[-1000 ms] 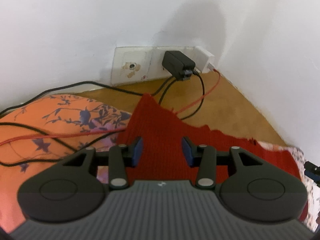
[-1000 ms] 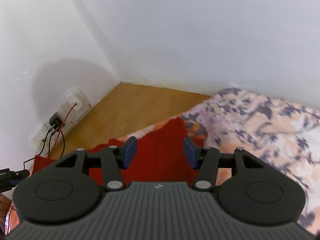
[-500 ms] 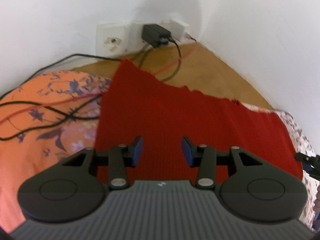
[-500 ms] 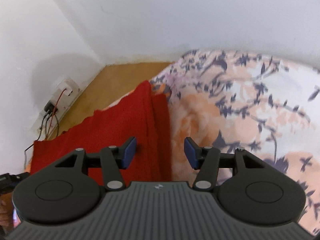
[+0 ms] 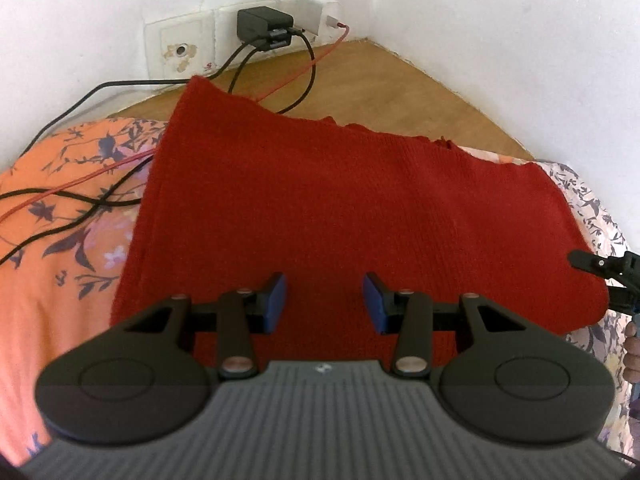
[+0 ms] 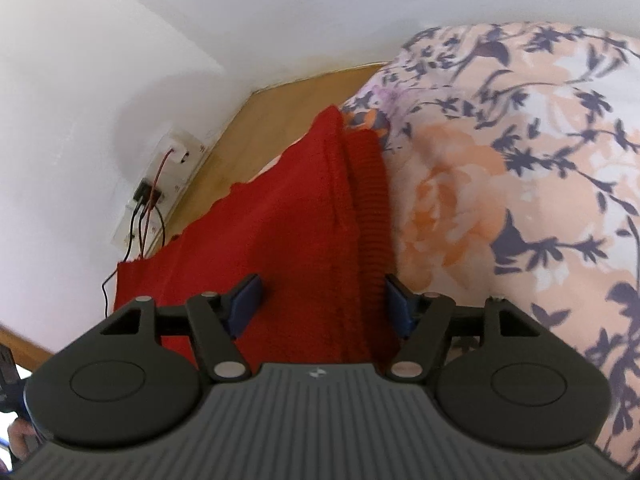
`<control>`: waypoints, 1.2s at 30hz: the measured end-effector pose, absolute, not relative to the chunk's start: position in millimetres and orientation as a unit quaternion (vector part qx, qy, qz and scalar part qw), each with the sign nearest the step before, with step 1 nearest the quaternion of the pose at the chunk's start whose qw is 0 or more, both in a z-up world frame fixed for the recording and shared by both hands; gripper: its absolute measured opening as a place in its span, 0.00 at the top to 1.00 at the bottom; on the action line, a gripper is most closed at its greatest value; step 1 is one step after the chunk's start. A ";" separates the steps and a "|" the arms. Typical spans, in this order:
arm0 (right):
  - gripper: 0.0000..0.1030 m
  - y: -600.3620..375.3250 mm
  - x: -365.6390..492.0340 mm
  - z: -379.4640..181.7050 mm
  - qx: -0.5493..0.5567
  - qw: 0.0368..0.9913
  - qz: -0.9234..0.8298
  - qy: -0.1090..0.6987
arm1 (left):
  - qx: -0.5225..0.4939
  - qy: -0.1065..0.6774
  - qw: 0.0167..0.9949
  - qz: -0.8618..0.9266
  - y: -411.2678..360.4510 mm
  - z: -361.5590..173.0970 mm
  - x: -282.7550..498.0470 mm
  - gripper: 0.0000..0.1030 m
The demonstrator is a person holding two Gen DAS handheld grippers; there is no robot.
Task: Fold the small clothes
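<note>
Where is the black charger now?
In the left wrist view, the black charger is plugged into the wall socket at top centre, beyond the red cloth.

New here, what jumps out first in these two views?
The red knit cloth fills the middle of both views, spread flat on a flowered bedsheet. Both sets of tongs, left and right, hang open over its near edge. Behind it, black and red cables run from a wall socket across the wooden floor.
</note>
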State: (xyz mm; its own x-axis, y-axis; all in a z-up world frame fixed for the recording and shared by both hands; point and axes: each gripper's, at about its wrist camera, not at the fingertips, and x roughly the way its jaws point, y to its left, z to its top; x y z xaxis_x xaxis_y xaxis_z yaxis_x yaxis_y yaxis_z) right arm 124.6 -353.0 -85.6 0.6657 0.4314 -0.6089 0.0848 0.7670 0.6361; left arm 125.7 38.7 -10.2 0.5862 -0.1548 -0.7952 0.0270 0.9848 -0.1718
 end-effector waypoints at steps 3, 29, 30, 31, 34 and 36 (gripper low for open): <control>0.28 -350.6 129.4 -87.5 0.327 0.852 0.115 0.393 | -0.068 0.454 0.887 -0.045 35.7 -10.0 126.4 0.57; 0.76 -319.7 119.5 -20.0 0.352 0.873 0.181 0.286 | -0.084 0.449 0.889 -0.026 42.8 2.5 113.3 0.57; 0.77 -313.9 119.5 -14.3 0.348 0.875 0.182 0.283 | -0.085 0.447 0.890 -0.027 45.1 3.7 112.0 0.57; 0.77 -308.2 119.0 -8.9 0.345 0.877 0.182 0.281 | -0.085 0.445 0.891 -0.027 48.0 4.9 110.4 0.57; 0.78 -291.5 120.3 5.3 0.341 0.880 0.181 0.275 | -0.092 0.440 0.893 -0.029 57.7 8.1 106.7 0.57; 0.79 -279.6 122.6 14.0 0.338 0.882 0.183 0.274 | -0.097 0.437 0.894 -0.030 64.2 10.1 104.4 0.57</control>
State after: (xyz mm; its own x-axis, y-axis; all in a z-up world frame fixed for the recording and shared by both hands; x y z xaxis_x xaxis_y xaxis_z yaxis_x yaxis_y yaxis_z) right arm 122.6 -279.6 14.0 0.7826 0.5085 -0.3591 -0.1383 0.7044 0.6962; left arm 104.4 64.2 10.1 0.6169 -0.1378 -0.7749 -0.0308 0.9796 -0.1987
